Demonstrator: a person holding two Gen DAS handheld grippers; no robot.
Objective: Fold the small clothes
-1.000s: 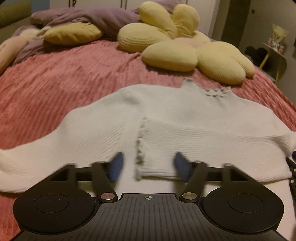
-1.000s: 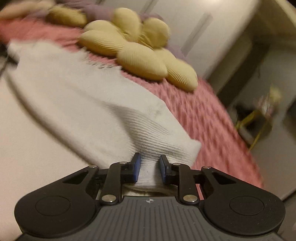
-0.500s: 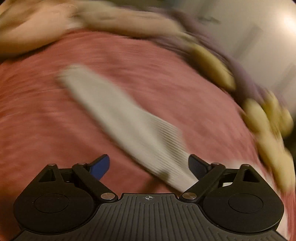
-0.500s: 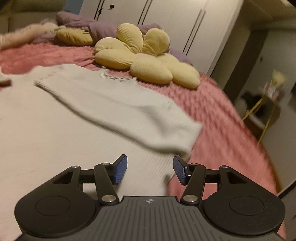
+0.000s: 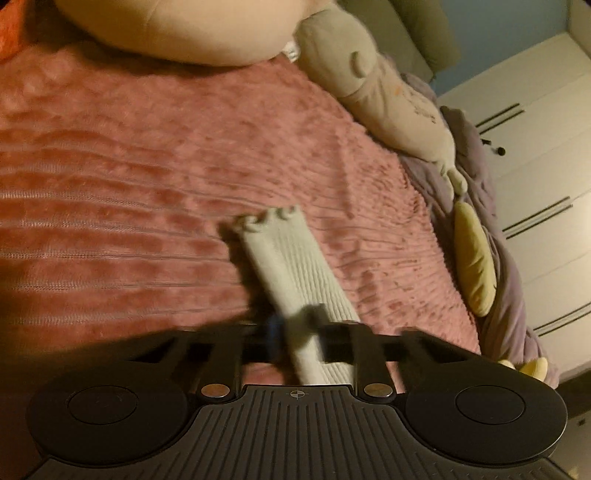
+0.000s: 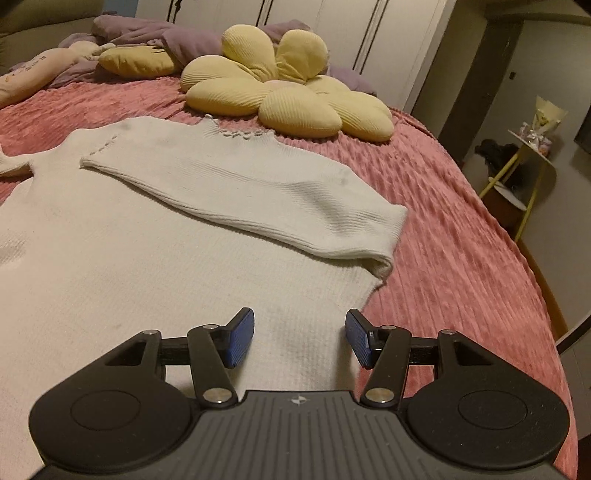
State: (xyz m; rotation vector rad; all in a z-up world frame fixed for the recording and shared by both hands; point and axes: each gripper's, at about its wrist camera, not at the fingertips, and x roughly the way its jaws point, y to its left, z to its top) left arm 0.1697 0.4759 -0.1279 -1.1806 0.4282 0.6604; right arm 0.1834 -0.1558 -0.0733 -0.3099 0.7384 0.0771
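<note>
A white knit sweater (image 6: 147, 229) lies flat on the pink bedspread (image 6: 443, 240). Its right sleeve (image 6: 258, 192) is folded across the chest. My right gripper (image 6: 299, 338) is open and empty, low over the sweater's lower right part. In the left wrist view the sweater's left sleeve (image 5: 295, 273), with a ruffled cuff, stretches out over the bedspread (image 5: 147, 166). My left gripper (image 5: 299, 332) is blurred and shut on this sleeve near its middle.
A yellow flower-shaped cushion (image 6: 280, 85) and purple bedding (image 6: 155, 37) lie beyond the sweater. A plush toy (image 5: 388, 92) and a big pale pillow (image 5: 192, 29) lie past the left sleeve. A small yellow-legged table (image 6: 532, 162) stands right of the bed.
My right gripper let go of the right sleeve, which now lies folded, and drew back open. My left gripper swung left and closed on the left sleeve.
</note>
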